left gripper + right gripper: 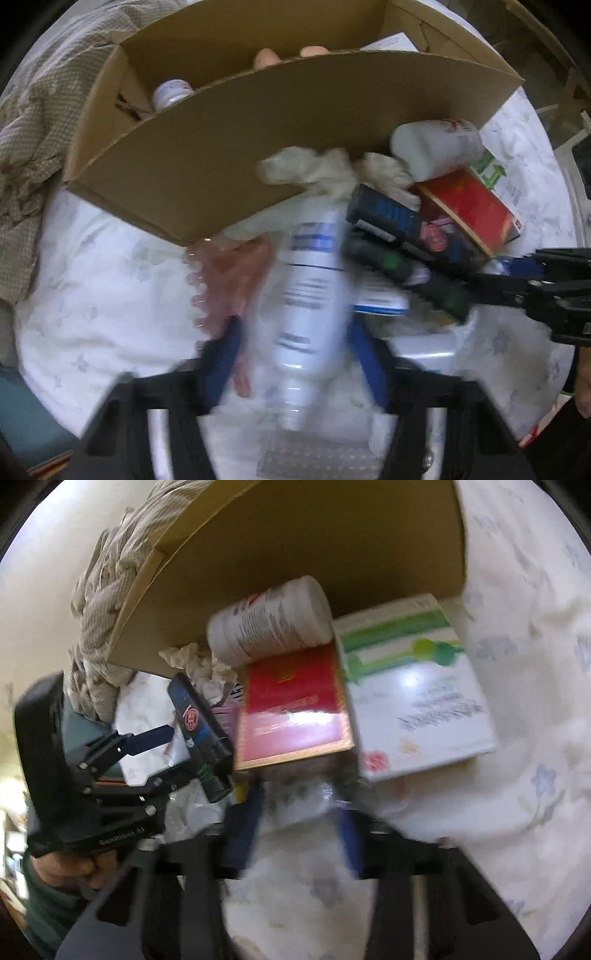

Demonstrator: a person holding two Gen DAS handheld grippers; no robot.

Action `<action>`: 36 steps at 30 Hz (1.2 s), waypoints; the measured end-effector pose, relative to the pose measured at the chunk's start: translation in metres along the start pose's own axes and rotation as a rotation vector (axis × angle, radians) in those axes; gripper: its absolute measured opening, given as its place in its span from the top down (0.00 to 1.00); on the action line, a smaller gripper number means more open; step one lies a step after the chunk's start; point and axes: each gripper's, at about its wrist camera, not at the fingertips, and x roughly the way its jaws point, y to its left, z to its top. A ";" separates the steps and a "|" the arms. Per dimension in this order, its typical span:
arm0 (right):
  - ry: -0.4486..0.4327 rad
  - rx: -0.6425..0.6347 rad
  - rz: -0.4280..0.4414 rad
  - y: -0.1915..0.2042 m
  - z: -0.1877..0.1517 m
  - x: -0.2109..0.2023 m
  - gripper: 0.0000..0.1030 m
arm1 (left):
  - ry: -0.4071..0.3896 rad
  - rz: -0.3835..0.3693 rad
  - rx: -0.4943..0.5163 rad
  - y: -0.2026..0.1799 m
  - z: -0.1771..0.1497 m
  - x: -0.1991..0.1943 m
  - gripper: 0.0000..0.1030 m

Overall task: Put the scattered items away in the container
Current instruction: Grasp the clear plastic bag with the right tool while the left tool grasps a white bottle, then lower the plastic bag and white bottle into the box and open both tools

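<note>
The cardboard box [229,147] stands open on the bed. My left gripper [295,350] is shut on a white bottle with a blue label [310,291], cap towards the camera, just in front of the box wall. My right gripper [299,805] reaches into a pile beside the box [295,554]. Its fingers stand partly apart around crumpled clear plastic [314,790], and blur hides any grip. The pile holds a white pill bottle [269,620], a red box [295,701], a white and green box [417,698], a dark box [199,716] and crumpled tissue [325,171].
A small white jar [171,92] lies inside the box, and two pinkish rounded shapes [266,57] show behind its front wall. A pink translucent item [229,280] lies on the floral sheet [92,295]. A checked blanket [33,122] is bunched at the left.
</note>
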 end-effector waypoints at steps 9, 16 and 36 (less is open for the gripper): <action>-0.034 -0.132 0.013 0.022 -0.014 -0.033 0.88 | -0.115 -0.154 -0.064 0.012 -0.013 -0.043 0.62; -0.149 -0.218 0.073 0.035 -0.029 -0.095 0.91 | -0.271 -0.248 -0.084 0.018 -0.025 -0.085 0.62; -0.533 -0.082 0.109 0.034 0.052 -0.189 0.91 | -0.722 -0.336 -0.331 0.078 -0.004 -0.153 0.62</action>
